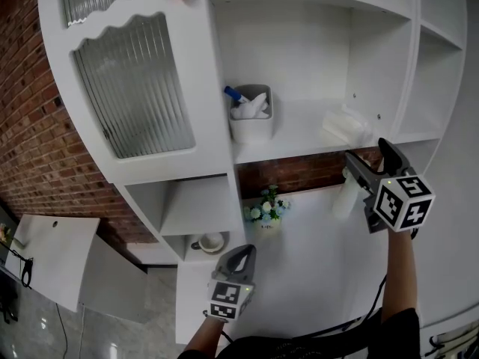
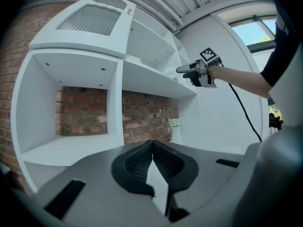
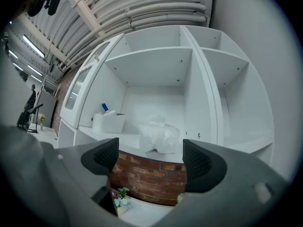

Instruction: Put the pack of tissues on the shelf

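Observation:
The pack of tissues [image 1: 346,128], a crinkly white plastic bundle, lies on the white shelf [image 1: 299,144] near its right partition. In the right gripper view the pack [image 3: 159,137] sits on the shelf [image 3: 132,138] just beyond the jaws, apart from both pads. My right gripper [image 1: 372,161] is held level in front of the shelf edge, a little right of the pack; its jaws stand wide open and empty [image 3: 149,157]. My left gripper [image 1: 241,254] hangs low over the counter, shut with nothing in it [image 2: 152,144]. From there the right gripper [image 2: 183,70] shows at the shelf.
A white bin [image 1: 251,118] with a blue-tipped item stands on the same shelf, left of the pack. Below are a small flower pot [image 1: 266,212], a white vase [image 1: 344,199] and a cup [image 1: 210,241] in a lower cubby. A ribbed-glass door [image 1: 135,81] is at left.

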`<state>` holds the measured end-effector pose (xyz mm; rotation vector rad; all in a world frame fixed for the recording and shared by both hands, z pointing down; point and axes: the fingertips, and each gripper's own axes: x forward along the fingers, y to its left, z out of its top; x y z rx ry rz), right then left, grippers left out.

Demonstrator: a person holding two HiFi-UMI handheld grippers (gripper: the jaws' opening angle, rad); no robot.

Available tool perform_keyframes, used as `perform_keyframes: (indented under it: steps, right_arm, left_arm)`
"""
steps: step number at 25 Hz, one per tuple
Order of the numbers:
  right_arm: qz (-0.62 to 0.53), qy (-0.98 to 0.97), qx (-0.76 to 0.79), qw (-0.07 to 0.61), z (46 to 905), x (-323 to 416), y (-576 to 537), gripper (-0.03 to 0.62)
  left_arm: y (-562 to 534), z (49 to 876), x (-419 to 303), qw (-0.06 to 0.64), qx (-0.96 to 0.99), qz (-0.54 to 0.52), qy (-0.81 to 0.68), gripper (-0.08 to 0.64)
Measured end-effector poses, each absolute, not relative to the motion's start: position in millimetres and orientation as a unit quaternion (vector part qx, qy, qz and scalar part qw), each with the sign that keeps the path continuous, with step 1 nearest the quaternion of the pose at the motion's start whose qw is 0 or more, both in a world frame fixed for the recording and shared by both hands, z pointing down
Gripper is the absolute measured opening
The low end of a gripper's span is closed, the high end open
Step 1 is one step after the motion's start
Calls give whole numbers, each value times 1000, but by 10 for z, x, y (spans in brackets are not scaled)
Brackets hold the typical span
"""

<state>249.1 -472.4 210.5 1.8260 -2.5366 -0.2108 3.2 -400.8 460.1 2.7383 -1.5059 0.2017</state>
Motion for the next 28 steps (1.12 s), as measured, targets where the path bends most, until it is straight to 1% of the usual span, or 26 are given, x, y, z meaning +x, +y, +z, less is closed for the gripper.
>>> perform_keyframes:
  steps: [2, 10, 28]
  right_arm:
    - [-70, -809, 584, 11, 2138, 2490, -4649, 411]
    - [-65, -806, 588, -4, 2204, 2513, -4352, 411]
    - [-42, -802, 596, 16, 2628, 2329, -3786, 411]
  left_arm:
    - [-3989, 4582, 15, 4, 874, 59, -483, 11]
    - [-3827, 4579, -13, 4, 873, 50, -485, 11]
    - [-3455, 4516, -84, -1, 879, 30, -476, 11]
